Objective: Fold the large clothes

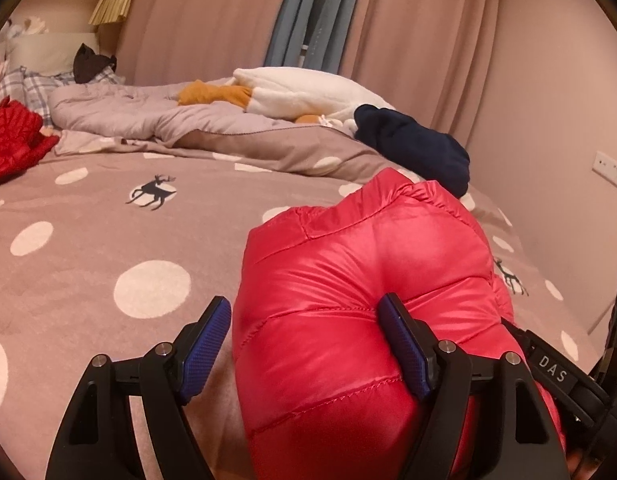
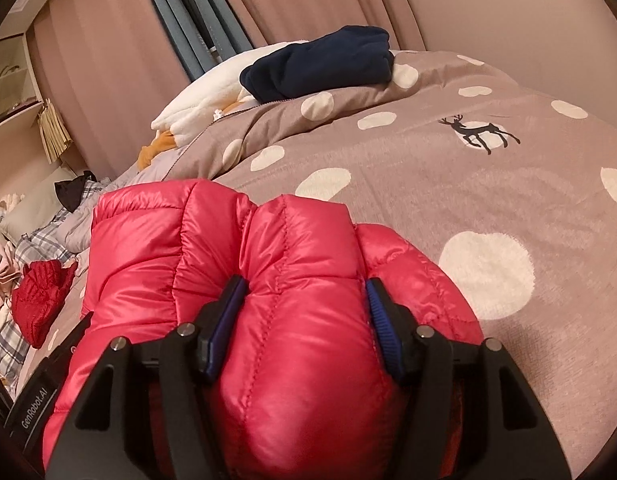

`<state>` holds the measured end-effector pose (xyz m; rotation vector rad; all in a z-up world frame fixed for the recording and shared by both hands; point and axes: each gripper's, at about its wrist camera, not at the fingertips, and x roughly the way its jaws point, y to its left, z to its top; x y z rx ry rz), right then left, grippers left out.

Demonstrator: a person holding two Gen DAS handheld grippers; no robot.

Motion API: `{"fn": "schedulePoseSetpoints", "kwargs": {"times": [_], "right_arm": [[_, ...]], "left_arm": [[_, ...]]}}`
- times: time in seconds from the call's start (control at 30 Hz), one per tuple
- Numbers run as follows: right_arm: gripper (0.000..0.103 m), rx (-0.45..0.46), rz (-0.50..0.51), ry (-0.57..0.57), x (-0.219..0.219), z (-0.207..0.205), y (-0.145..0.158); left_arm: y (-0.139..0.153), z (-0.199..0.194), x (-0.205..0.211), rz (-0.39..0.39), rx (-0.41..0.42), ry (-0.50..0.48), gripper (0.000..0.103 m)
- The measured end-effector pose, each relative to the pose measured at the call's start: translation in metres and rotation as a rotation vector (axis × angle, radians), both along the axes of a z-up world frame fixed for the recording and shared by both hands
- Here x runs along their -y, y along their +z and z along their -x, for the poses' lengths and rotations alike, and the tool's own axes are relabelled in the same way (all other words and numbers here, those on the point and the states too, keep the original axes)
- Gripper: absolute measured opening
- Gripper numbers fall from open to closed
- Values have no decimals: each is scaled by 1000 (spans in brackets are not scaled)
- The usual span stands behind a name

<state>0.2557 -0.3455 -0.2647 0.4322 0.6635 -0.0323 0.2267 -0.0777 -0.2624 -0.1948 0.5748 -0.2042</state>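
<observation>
Bulging glossy red quilted jacket (image 2: 268, 280) bundle

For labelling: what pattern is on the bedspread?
Taupe bedspread with white dots and dark deer motifs; clearest in the right wrist view.

Two texts are readable — both white on black gripper housings beside the red down jacket (image 1: 360, 280). "DAS" stands on the black bar (image 1: 553, 369) just right of the jacket; "GenRobot.AI" runs along the black housing (image 2: 33, 410) left of it.
</observation>
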Motion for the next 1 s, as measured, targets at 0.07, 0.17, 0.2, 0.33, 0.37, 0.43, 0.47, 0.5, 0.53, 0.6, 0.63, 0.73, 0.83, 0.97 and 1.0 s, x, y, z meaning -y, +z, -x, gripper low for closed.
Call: {"fn": "schedulePoseSetpoints", "kwargs": {"times": [0.07, 0.17, 0.2, 0.33, 0.37, 0.43, 0.47, 0.5, 0.53, 0.6, 0.63, 0.73, 0.83, 0.97, 1.0], "right_arm": [[60, -1, 1, 0, 0, 0, 0], [60, 0, 1, 0, 1, 0, 0], [60, 0, -1, 0, 1, 0, 0], [60, -3, 10, -9, 0, 0, 0], [60, -4, 14, -10, -1, 0, 0], [60, -7, 13, -11, 1, -1, -1], [60, -6, 12, -11, 1, -1, -1], [60, -6, 11, -10, 1, -1, -1], [61, -6, 8, -10, 1, -1, -1], [61, -7, 5, -10, 2, -2, -1], [62, -9, 8, -10, 1, -2, -1], [65, -14, 17, -15, 1, -2, 1], [73, -25, 7, -22, 2, -1, 4], [88, -47, 44, -59, -3, 8, 21], [90, -40, 40, -61, -2, 13, 25]], "left_arm": [[0, 0, 0, 1, 0, -1, 76], [0, 0, 0, -1, 0, 0, 76], [0, 0, 0, -2, 0, -1, 76], [0, -1, 0, -3, -2, 0, 77], [0, -1, 0, -3, -2, 1, 77], [0, -1, 0, -4, -1, 4, 77], [0, 0, 0, -4, -1, 4, 78], [0, -1, 0, -5, -2, 7, 79], [1, -1, 0, -6, -5, 12, 79], [1, -1, -3, -4, -11, 21, 83], [1, -2, -4, 2, -14, 19, 83], [1, -1, -18, 62, -31, 17, 90], [2, 4, -38, 158, -68, 29, 94], [6, 21, -70, 240, -68, 45, 94], [6, 27, -78, 260, -52, 65, 94]]}}
